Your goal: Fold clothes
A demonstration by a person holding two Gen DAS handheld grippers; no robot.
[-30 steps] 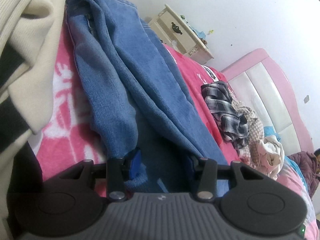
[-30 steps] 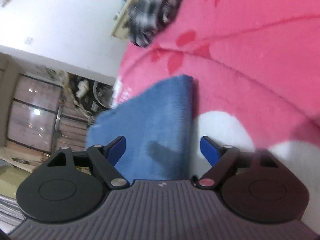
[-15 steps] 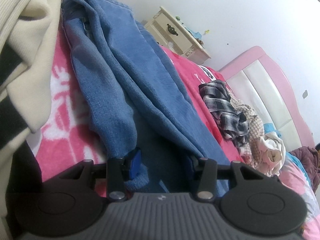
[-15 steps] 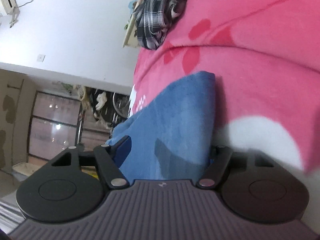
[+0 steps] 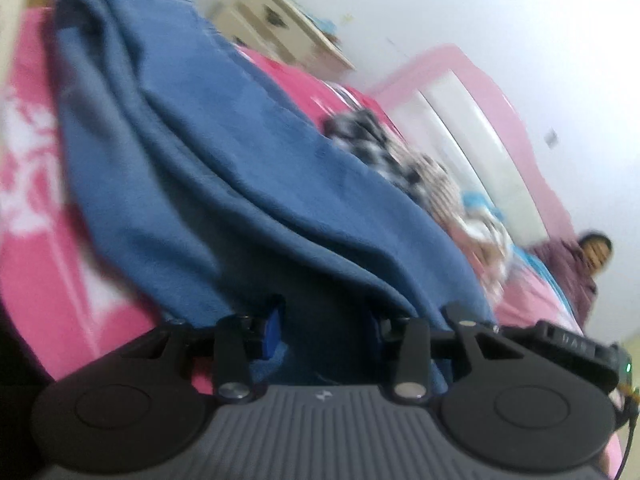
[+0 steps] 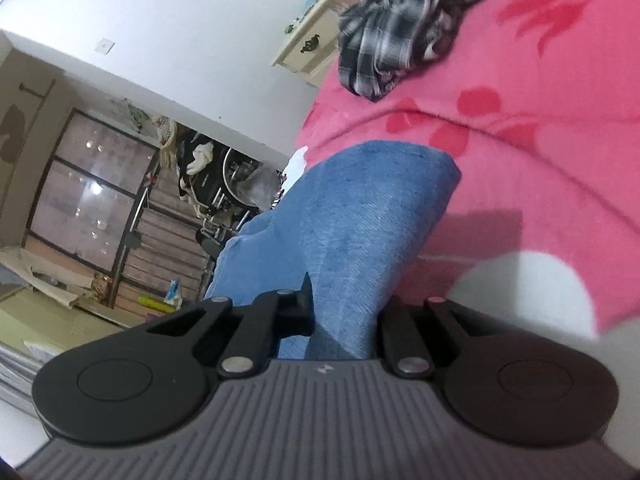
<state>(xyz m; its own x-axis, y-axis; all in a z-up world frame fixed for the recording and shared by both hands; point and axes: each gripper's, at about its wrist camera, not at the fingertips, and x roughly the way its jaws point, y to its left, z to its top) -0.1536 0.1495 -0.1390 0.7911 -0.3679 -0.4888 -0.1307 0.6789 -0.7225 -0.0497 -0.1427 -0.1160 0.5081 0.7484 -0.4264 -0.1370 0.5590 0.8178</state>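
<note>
On a pink blanket-covered bed [image 6: 540,184], the right gripper [image 6: 344,316] is clamped on one end of the blue jeans [image 6: 352,220] and the left gripper [image 5: 324,320] pinches another part, the denim bunched lengthwise and lifted, so folding looks partly done, with a plaid garment [image 6: 396,32] heaped farther off.
</note>
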